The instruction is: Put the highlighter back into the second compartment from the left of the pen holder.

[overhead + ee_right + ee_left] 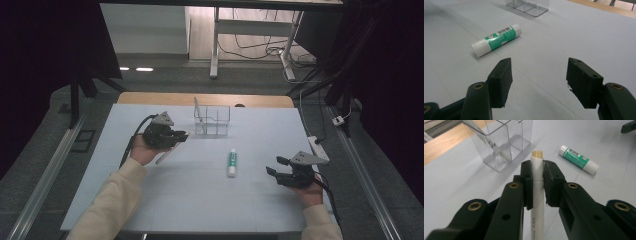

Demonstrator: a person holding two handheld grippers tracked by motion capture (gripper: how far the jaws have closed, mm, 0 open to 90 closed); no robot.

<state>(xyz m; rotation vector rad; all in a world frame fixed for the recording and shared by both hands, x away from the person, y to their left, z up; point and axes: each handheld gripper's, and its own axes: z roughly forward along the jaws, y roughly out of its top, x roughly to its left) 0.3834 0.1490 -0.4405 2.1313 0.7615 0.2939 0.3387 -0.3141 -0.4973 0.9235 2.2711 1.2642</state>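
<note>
My left gripper [181, 136] [537, 173] is shut on a white pen [537, 197] [167, 153], held a little above the table's left half. Its tan tip points toward a clear plastic organizer [212, 120] [499, 142] with compartments, where a clear ruler [485, 138] leans inside. A green and white glue stick [232, 162] [578, 159] [496, 40] lies flat on the table's middle. At the right my right gripper [276, 165] [539, 82] stands open, nothing between its jaws, with the glue stick ahead and to the left in its own view.
The pale blue table top [200, 200] ends at a wooden strip [150, 98] along the far edge. A power strip [318, 146] lies off the right edge. Desk legs and cables [260, 47] stand on the floor beyond.
</note>
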